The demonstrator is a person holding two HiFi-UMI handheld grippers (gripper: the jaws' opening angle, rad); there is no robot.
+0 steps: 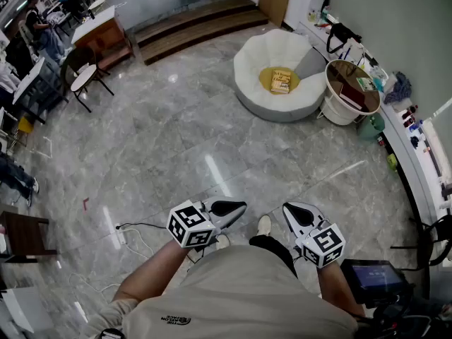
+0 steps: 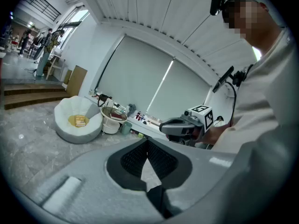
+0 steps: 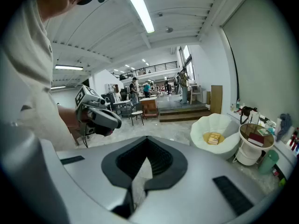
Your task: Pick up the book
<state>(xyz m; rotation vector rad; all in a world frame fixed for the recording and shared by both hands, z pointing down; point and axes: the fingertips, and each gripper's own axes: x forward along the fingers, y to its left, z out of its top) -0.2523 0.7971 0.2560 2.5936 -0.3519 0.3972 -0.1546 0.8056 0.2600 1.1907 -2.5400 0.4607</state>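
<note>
One small yellow book (image 1: 280, 81) lies flat on a yellow cushion (image 1: 264, 80) in the white beanbag chair (image 1: 253, 58); left gripper (image 1: 236, 207) and right gripper (image 1: 291, 210) are both closed, empty.

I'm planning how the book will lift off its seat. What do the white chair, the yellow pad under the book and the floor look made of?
White chair: soft padded fabric, matte, judging by its puffy lobed rim. Yellow pad under the book: probably cloth, too small to be sure. Floor: polished grey stone or marble-look tile, with veining, seams and lamp glare.
</note>
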